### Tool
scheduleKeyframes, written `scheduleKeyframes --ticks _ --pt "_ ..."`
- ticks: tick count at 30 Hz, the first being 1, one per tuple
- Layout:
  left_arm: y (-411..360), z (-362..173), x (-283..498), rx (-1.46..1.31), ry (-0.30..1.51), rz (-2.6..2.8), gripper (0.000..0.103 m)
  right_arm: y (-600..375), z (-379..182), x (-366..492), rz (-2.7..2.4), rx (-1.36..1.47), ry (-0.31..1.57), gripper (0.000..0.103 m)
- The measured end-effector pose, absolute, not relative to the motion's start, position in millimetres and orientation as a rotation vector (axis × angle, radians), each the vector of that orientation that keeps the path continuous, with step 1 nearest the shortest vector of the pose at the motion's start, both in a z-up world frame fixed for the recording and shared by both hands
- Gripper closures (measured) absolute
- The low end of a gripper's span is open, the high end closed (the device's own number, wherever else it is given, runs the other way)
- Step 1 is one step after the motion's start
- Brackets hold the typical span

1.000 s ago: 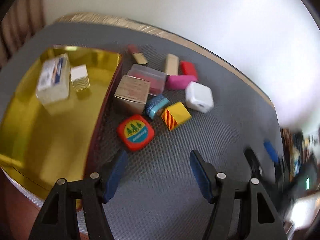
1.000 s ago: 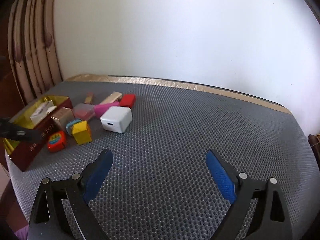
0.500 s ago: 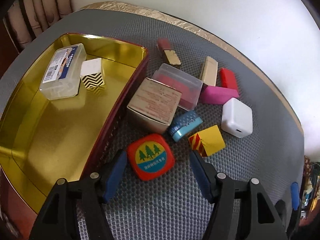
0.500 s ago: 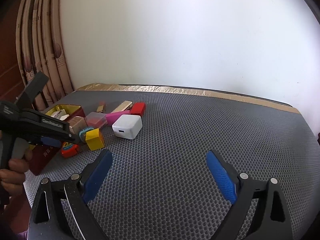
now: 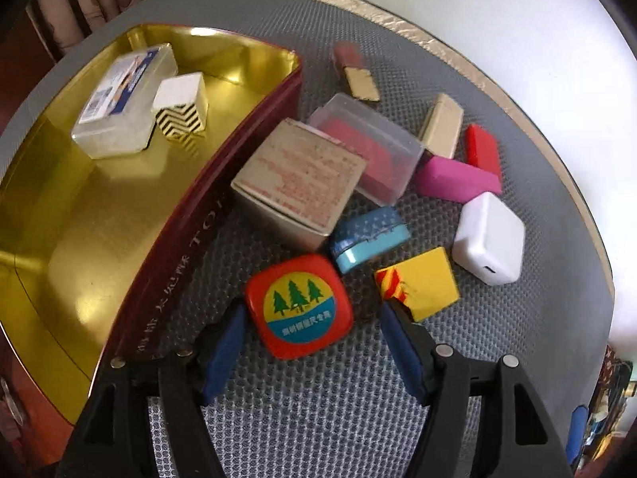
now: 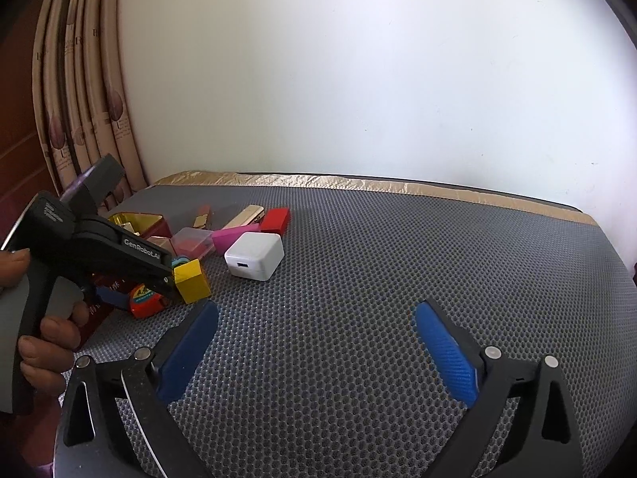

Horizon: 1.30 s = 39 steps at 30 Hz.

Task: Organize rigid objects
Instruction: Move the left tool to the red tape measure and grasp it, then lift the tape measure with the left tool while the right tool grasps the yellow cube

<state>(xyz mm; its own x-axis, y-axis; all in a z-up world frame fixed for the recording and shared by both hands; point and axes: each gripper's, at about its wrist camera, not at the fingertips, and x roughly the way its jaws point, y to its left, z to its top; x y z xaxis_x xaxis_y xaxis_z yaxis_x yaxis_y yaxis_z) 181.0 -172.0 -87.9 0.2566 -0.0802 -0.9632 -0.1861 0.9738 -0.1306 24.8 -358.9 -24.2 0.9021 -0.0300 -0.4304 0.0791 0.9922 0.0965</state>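
Observation:
My left gripper (image 5: 312, 314) is open, its blue pads on either side of a red square tape measure (image 5: 299, 306) with a tree logo that lies on the grey mat. The gold-lined tin (image 5: 79, 207) at the left holds a clear plastic box (image 5: 125, 99) and a zigzag-patterned box (image 5: 181, 107). Beside the tin lie a cardboard box (image 5: 298, 183), a clear case (image 5: 370, 147), a blue tin (image 5: 368, 237), a yellow block (image 5: 420, 283) and a white charger (image 5: 489, 239). My right gripper (image 6: 316, 318) is open and empty above the mat, right of the left gripper (image 6: 131, 279).
A pink block (image 5: 454, 179), a red block (image 5: 482, 151), a beige bar (image 5: 442, 125) and a lipstick-like bar (image 5: 356, 71) lie further back. The mat's gold edge (image 5: 438, 47) runs along a white wall. A curtain (image 6: 75, 111) hangs at the left.
My left gripper has moved forward and down over the pile; the red tape measure now sits between its pads. The right gripper has tilted up slightly and stayed open.

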Motion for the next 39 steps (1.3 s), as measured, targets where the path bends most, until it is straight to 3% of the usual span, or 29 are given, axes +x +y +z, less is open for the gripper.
scheduleKeyframes --ticks 4,6,20,28,31,32,39 --pt "-168 -87 181 -0.255 1.274 0.08 0.034 -358 -25 25 -0.064 0.109 0.452 0.002" --pt "-167 -86 178 -0.247 1.258 0.088 0.053 -359 -25 25 -0.066 0.109 0.453 0.002" --pt "-149 -56 108 -0.143 1.094 -0.149 0.053 -361 -24 29 -0.045 0.103 0.459 0.001" --pt "-122 -24 66 -0.063 1.002 -0.21 0.053 -301 -13 52 0.247 -0.011 0.5 0.002" --pt "-105 -16 61 -0.075 0.988 -0.21 0.053 -275 -18 79 0.302 -0.053 0.544 0.012" --pt "-100 -12 60 -0.077 0.98 -0.208 0.053 -269 -20 89 0.317 -0.053 0.566 0.02" --pt "-61 17 56 -0.093 0.909 -0.158 0.053 -254 -28 127 0.319 -0.072 0.627 0.027"
